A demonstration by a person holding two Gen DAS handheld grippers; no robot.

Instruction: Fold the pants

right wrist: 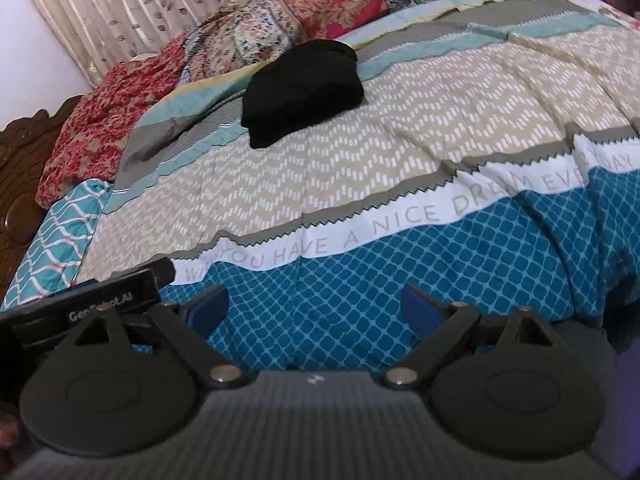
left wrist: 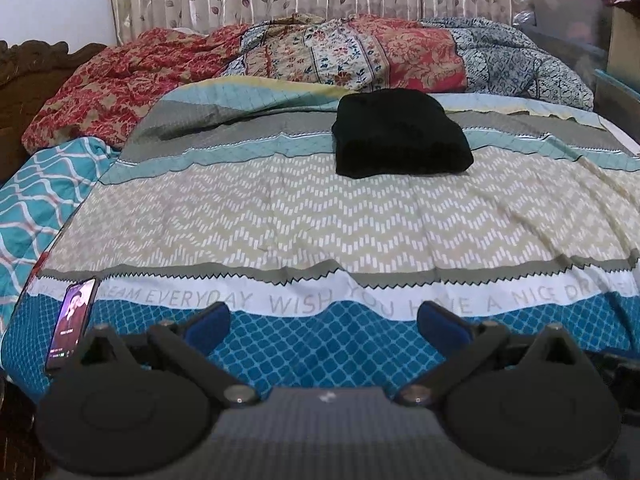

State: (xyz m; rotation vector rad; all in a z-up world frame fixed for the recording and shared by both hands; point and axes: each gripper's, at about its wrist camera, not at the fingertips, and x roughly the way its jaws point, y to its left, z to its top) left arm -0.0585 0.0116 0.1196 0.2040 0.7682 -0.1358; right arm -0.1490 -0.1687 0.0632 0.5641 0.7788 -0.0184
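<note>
The black pants lie folded into a compact bundle on the far half of the bed, on the grey and teal stripes of the bedspread. They also show in the right wrist view at upper left of centre. My left gripper is open and empty, low over the blue-patterned near edge of the bed, far from the pants. My right gripper is open and empty too, over the same near edge. The left gripper's body shows at the left in the right wrist view.
A lit phone lies at the bed's near left corner. Rumpled floral quilts are piled along the far side under a curtain. A carved wooden headboard stands at left. Plastic storage boxes are stacked at far right.
</note>
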